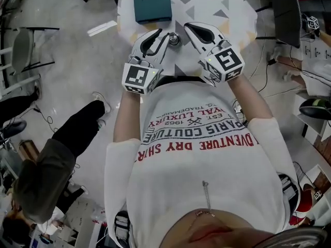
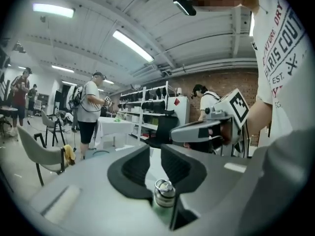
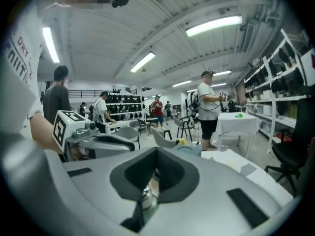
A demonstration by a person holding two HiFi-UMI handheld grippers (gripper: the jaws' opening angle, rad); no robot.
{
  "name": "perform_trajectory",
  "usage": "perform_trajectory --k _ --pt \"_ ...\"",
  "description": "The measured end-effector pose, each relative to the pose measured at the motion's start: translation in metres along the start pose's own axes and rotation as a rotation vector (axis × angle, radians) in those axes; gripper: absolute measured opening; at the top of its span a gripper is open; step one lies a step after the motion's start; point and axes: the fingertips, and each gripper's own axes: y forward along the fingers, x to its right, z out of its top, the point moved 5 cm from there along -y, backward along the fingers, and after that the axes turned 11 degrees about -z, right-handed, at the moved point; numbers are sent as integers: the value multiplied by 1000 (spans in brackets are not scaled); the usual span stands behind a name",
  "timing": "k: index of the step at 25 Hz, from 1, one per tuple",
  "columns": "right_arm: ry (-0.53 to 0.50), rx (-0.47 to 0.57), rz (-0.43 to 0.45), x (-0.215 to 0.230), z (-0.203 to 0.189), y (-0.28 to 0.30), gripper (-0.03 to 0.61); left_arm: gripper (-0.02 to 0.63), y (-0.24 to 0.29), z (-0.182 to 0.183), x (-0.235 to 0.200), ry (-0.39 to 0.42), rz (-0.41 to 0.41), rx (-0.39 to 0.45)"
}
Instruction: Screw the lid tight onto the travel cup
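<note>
Hovering above the round white desk (image 1: pixel 235 12) with grey triangles, the left gripper (image 1: pixel 159 34) holds its jaws a sliver apart, empty. The right gripper (image 1: pixel 187 26) is clenched on nothing. The silver-lidded green travel cup (image 1: pixel 174 37) sits between their tips.

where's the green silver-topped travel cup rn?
Head view, centre top: the green travel cup with a silver top shows between the left gripper and the right gripper, nearer the left, just short of the teal rectangular box on the white patterned table.
</note>
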Motion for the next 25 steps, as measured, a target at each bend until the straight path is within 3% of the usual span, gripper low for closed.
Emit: perform_trajectory --k 3,13,25 --pt "29 48 -53 -3 15 -7 11 15 -12 29 -2 24 5 61" --pt "-25 151 -143 -14 66 -26 9 11 -50 91 -22 121 76 37" --pt "-57 179 -174 -7 84 -30 9 11 -51 127 -35 129 78 89"
